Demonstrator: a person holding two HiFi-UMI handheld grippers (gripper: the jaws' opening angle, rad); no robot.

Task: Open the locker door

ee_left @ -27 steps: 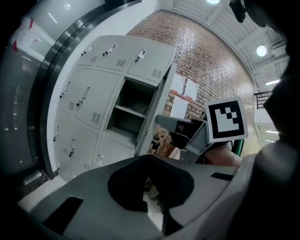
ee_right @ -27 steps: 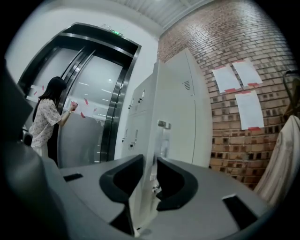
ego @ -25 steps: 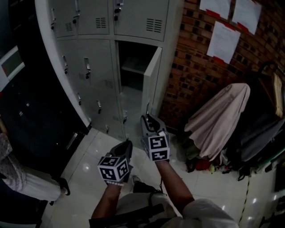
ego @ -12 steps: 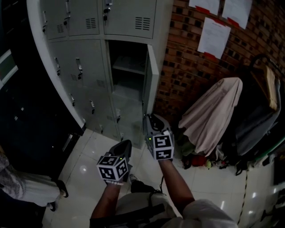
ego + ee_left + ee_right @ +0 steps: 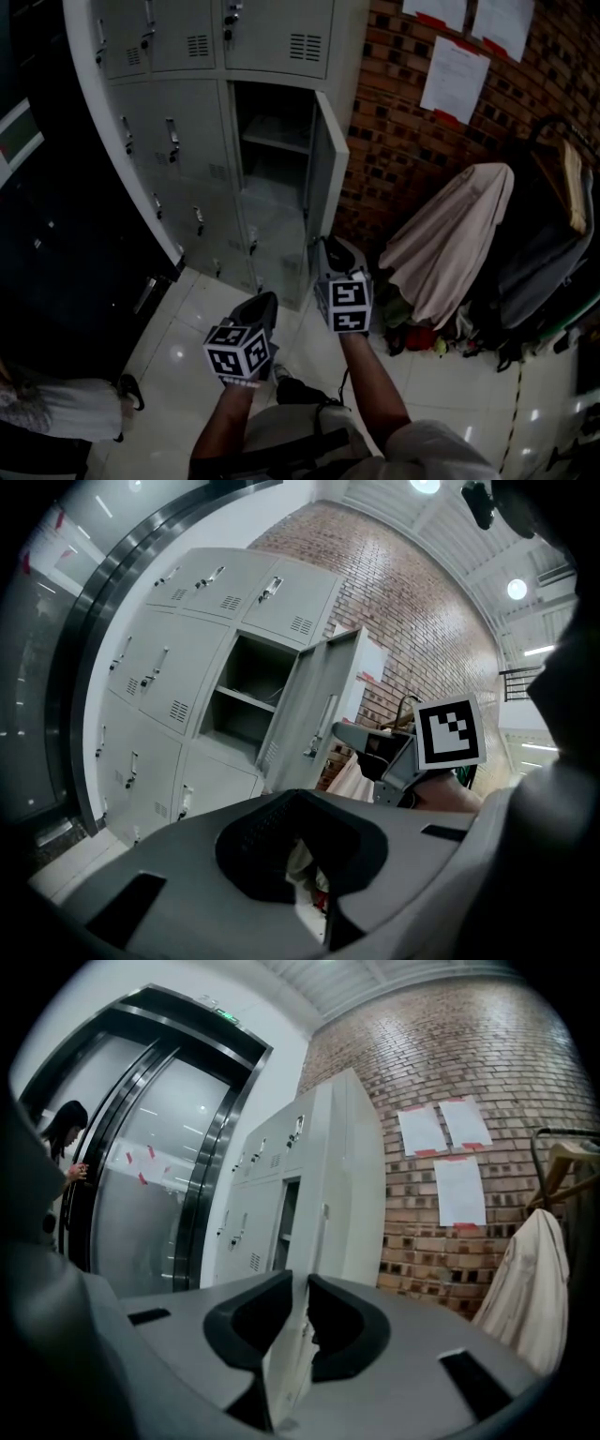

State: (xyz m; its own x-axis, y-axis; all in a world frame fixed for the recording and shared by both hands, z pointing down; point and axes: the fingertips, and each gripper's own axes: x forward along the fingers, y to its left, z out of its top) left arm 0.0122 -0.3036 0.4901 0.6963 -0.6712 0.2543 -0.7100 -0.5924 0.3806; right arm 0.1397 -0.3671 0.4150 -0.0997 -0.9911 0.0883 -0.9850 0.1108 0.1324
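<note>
So the locker door [image 5: 326, 173] is swung well out from the lockers [image 5: 178, 112], roughly square to them, with the shelf [image 5: 274, 141] inside showing. The right hand-held gripper [image 5: 330, 246] sits at the door's lower free edge. Its jaws have just been closing and are clamped on that edge. The left hand-held gripper [image 5: 265, 302] hangs lower and to the left over the floor tiles [image 5: 183, 333], jaws together, nothing in them. The brick wall [image 5: 394, 141] and a draped cloth [image 5: 450, 239] are close on the door's right. It's roomier on the left.
</note>
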